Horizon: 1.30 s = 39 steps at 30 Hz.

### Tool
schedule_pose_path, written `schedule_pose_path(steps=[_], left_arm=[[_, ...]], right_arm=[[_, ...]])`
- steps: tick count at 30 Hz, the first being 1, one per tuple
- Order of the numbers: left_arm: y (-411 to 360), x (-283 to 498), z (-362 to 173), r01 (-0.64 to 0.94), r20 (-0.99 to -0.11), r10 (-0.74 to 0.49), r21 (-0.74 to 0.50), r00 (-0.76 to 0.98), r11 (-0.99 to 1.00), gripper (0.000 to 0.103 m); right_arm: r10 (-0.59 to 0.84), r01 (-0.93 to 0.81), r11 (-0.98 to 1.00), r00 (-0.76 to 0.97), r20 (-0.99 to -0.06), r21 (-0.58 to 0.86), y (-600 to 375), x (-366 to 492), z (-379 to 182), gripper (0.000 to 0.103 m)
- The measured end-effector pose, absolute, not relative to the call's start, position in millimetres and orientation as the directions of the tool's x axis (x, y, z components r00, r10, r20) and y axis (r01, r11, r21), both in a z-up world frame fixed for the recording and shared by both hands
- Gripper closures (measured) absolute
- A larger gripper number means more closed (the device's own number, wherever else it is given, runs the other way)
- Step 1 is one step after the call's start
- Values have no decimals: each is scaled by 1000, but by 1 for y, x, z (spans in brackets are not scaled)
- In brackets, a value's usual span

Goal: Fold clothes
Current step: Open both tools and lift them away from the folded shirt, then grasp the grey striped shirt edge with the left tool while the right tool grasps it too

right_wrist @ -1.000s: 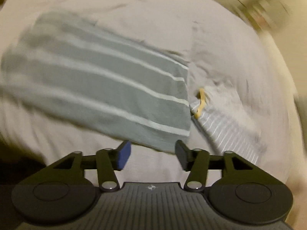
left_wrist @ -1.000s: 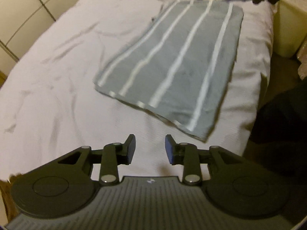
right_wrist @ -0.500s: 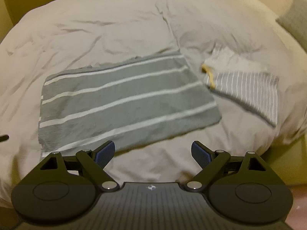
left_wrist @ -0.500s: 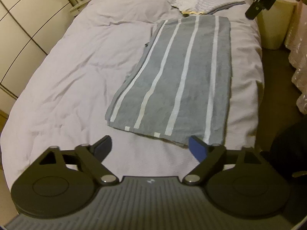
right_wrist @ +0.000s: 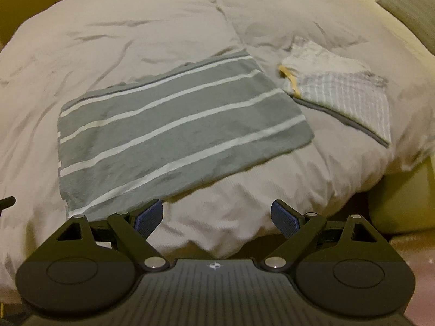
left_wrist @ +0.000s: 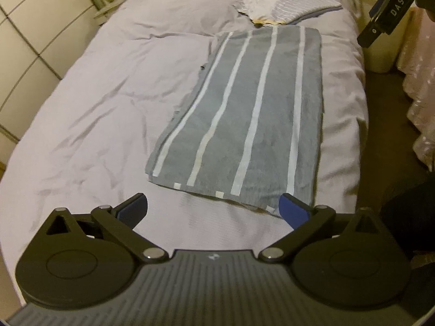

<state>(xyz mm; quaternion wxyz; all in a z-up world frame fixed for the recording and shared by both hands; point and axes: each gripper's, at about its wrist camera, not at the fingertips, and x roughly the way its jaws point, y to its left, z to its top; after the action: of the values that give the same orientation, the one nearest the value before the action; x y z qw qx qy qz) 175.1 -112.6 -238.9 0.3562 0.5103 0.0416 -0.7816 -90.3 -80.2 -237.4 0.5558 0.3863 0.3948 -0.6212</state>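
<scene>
Left tool (left_wrist: 213, 210) hangs released, jaws spread, just short of the striped grey towel's (left_wrist: 244, 114) near short edge. Towel lies flat on the bed (left_wrist: 108, 95), already doubled, near the bed's right side. Its long axis runs near to far in the left view, stripes along it. Right tool (right_wrist: 217, 218) is also released, empty, by the towel's long edge. Best next: each tool pinches one near corner through all layers, then carries it evenly to the far edge. Folded clothes (right_wrist: 339, 92) sit just beyond the towel's far end.
</scene>
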Motion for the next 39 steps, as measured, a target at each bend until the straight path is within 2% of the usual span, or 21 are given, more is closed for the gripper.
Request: schedule_pose_path(steps=[8,12,15,17,18,21,22,30,31,35,39], left_arm=[[-142,225,-243,479,-828,-448,260,-336,-839,2],[-158,245,-250,391,-833,-429,286,-350,-875,3],[-166,254,-264,293,-821,-459,371,-339,-881,14],[-170,256,-281,195,-800,-507,468,-320,-862,39],[-174,256,-290,152,-792,-518,496,-323,-855,41],[-181,253,-319,11,-771,-529,562,-353,-827,39],[-183,252,-328,-45,-758,-532,589,-377,-807,34],[-214,241,-397,-329,-720,-479,671,-503,-664,32],[-218,242,-403,-358,-717,-465,677,-520,-643,28],[-230,241,-420,-424,-680,-437,720,-589,-549,22],[-241,233,-438,-440,-624,-455,776,-635,-452,22]], right_arm=[[-357,963,-257,-170,-918,-79,-64,-34,-233,15],[-355,959,-268,-184,-916,-89,-55,-3,-233,15],[-403,977,-94,-215,-890,-194,-50,35,-238,26],[-441,961,76,-207,-873,-266,-46,65,-244,31],[-453,949,138,-193,-870,-282,-44,77,-248,31],[-462,909,279,-157,-873,-311,-43,110,-265,33],[-457,902,299,-149,-877,-310,-43,119,-271,33],[-465,866,334,-192,-864,-372,-46,164,-339,33],[-471,853,352,-195,-860,-386,-45,170,-349,33],[-502,793,410,-215,-837,-450,-47,189,-382,33],[-516,756,410,-269,-813,-510,-59,190,-407,33]])
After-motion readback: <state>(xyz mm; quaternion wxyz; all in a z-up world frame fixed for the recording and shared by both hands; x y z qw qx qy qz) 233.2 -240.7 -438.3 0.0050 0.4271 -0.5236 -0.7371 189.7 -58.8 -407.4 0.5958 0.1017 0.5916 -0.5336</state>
